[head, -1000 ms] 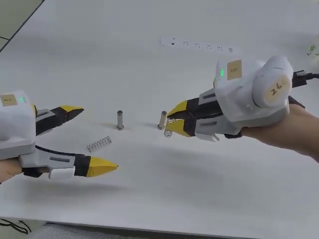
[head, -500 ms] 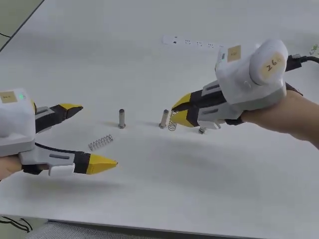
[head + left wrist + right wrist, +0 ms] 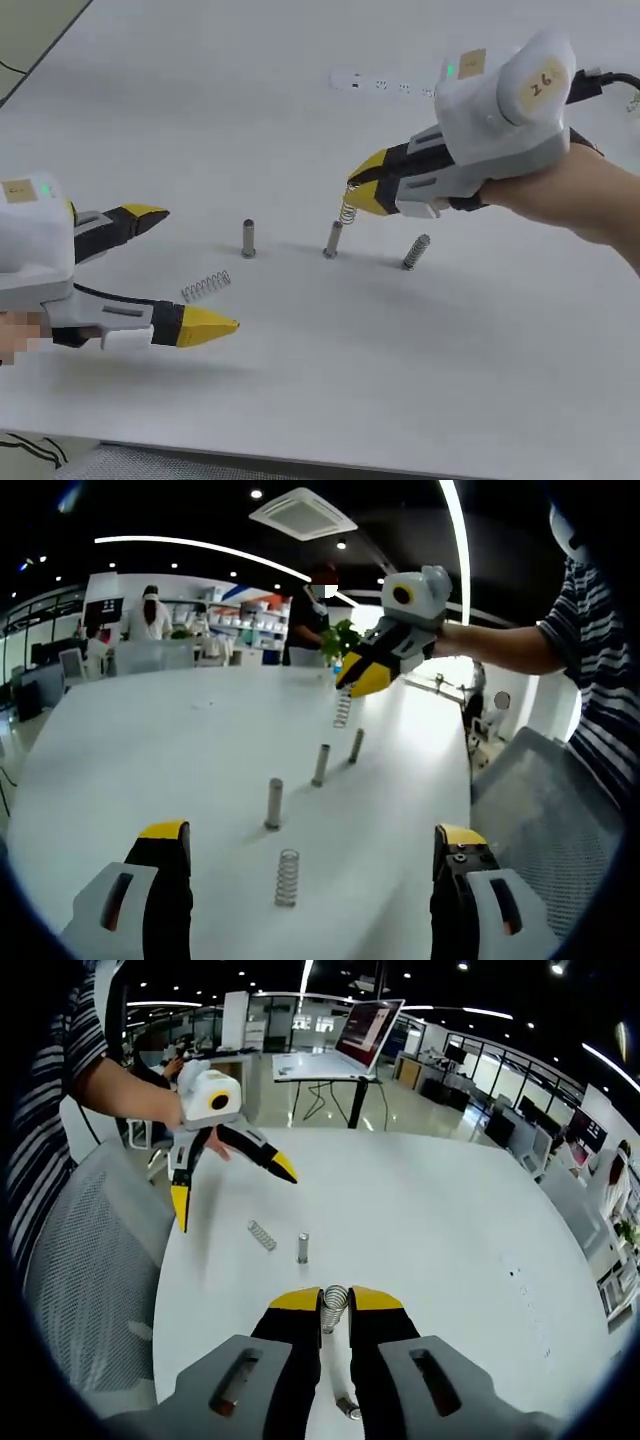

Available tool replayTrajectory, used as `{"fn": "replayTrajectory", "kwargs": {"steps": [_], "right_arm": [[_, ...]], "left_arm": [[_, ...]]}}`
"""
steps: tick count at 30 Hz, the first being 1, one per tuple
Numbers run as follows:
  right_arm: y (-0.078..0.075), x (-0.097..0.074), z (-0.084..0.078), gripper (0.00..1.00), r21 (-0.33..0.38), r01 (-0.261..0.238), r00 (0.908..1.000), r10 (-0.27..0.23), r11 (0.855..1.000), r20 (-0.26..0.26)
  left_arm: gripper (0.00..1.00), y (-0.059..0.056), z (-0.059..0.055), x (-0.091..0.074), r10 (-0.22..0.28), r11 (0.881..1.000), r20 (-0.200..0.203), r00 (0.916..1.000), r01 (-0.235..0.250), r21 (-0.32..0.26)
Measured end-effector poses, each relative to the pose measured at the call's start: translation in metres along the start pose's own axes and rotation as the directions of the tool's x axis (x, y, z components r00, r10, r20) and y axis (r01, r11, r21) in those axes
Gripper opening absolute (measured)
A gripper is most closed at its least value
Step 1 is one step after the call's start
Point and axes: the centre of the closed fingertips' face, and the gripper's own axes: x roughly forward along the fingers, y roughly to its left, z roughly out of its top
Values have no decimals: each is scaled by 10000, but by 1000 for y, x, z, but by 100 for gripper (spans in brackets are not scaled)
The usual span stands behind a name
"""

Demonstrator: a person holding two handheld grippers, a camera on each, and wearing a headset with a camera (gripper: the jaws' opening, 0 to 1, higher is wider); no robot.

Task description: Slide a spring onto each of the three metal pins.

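The left gripper (image 3: 195, 268) is on the left, low over the white table (image 3: 300, 380). Its two yellow tips are spread far apart and there is nothing between them. Just to the right of it, a loose spring (image 3: 205, 286) lies flat on the table. The spring sits in front of the gap between the tips and does not touch them.

Next comes the left pin (image 3: 248, 238). It stands up straight and is bare.

Then comes the middle pin (image 3: 332, 240), which is bare too. Right above its top hangs the held spring (image 3: 347, 212). I cannot tell if the bottom of this spring touches the pin.

The right gripper (image 3: 355, 195) has that spring pinched by its top end. Its yellow tips are almost closed, with only the spring between them. The gripper comes in from the right and sits higher than the pins.

Under the right gripper stands the right pin (image 3: 416, 252). It leans a little and looks like it has a spring around it.

Far back on the table lies a white power strip (image 3: 390, 87).
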Motion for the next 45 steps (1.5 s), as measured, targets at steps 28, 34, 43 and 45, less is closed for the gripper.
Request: {"fn": "replayTrajectory", "kwargs": {"steps": [28,34,43,45], "right_arm": [[-7,17,-14,7,772,259,9997,-256,9967,-50],[-5,20,-15,7,752,217,9997,-211,9969,-87],[-6,24,-19,7,772,260,9995,-246,9967,-181],[-6,25,-20,7,808,252,9995,-238,9964,-189]], "left_arm": [[98,4,-5,-7,201,9997,-57,9998,-202,-103],[98,4,-5,-8,213,9997,-78,9997,-213,-115],[98,6,-4,-9,232,9997,-56,9997,-233,-100],[98,6,-3,-9,227,9997,-50,9997,-227,-95]]}}
